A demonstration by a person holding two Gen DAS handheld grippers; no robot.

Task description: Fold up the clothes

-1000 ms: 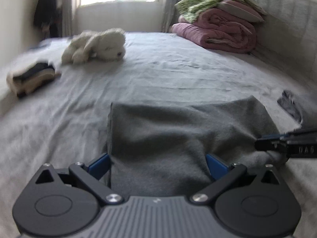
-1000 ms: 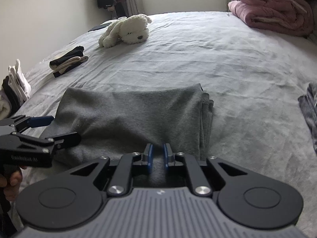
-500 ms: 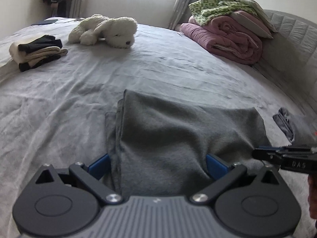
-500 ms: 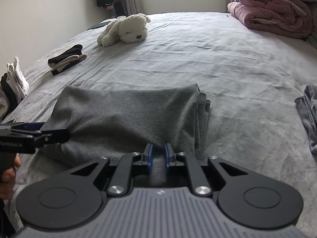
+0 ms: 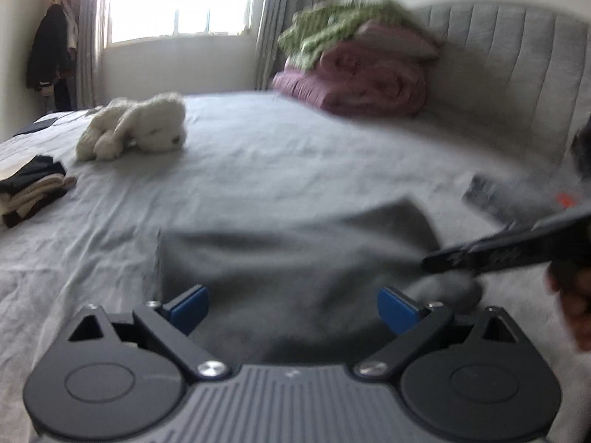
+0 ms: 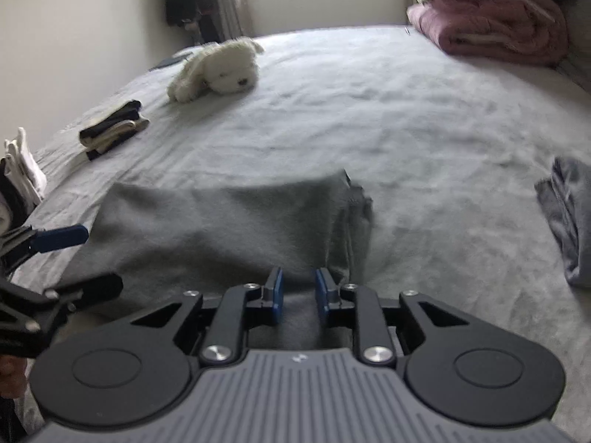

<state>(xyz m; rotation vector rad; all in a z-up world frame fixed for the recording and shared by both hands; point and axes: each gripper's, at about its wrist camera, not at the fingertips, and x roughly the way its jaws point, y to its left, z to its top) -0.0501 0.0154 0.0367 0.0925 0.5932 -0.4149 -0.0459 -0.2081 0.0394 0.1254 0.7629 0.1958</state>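
A grey folded garment (image 5: 288, 258) lies on the bed sheet (image 5: 295, 155) just ahead of both grippers. My left gripper (image 5: 293, 308) is open wide, its blue pads (image 5: 190, 308) standing to either side of the garment's near edge without pressing on it. In the right wrist view the garment (image 6: 221, 221) shows its stacked layers on the right side. My right gripper (image 6: 299, 295) has its jaws opening, with a strip of the grey cloth lying in the small gap between the pads (image 6: 275, 295). The left gripper (image 6: 85, 260) appears open at that view's left edge. The right gripper (image 5: 498, 251) crosses the left view, blurred.
A white plush dog (image 6: 218, 70) and a small stack of folded clothes (image 6: 110, 133) lie on the far left of the bed. Pink and green bedding (image 5: 354, 74) is piled by the headboard (image 5: 517, 66). Another grey garment (image 6: 569, 217) lies to the right. White clothes (image 6: 22, 162) sit at the left edge.
The right gripper's pads have parted from a near-closed pinch on the cloth. The left gripper has shifted and tipped upward, blurring its view; its jaws stay wide.
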